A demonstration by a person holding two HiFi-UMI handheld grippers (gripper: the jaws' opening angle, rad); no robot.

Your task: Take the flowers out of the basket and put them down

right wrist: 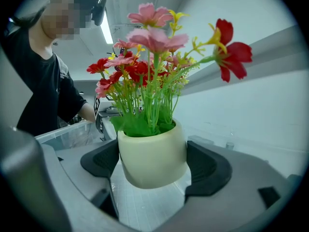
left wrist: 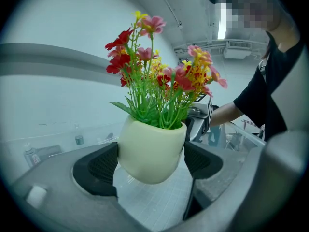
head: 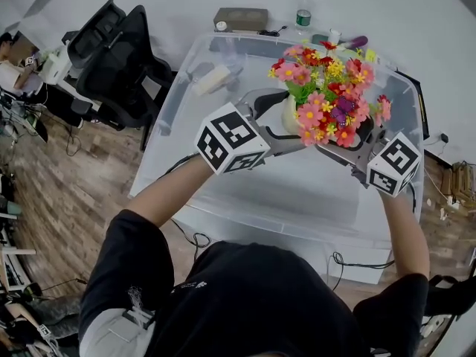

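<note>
Both of my grippers hold one cream pot [head: 288, 115]. My left gripper [left wrist: 151, 162] squeezes its sides, and my right gripper [right wrist: 152, 161] squeezes it from the other side. Under them is the big clear box [head: 297, 195]. Red, pink and yellow flowers [head: 327, 88] stick up from the pot. The pot hangs between my grippers, above the box.

Inventory: I operate two units, one left gripper [left wrist: 152, 162] and one right gripper [right wrist: 154, 163]. One pot of flowers [head: 325, 88]. One clear basket [head: 297, 199]. Beyond the basket: one bottle [head: 303, 17], one brown box [head: 240, 18].
</note>
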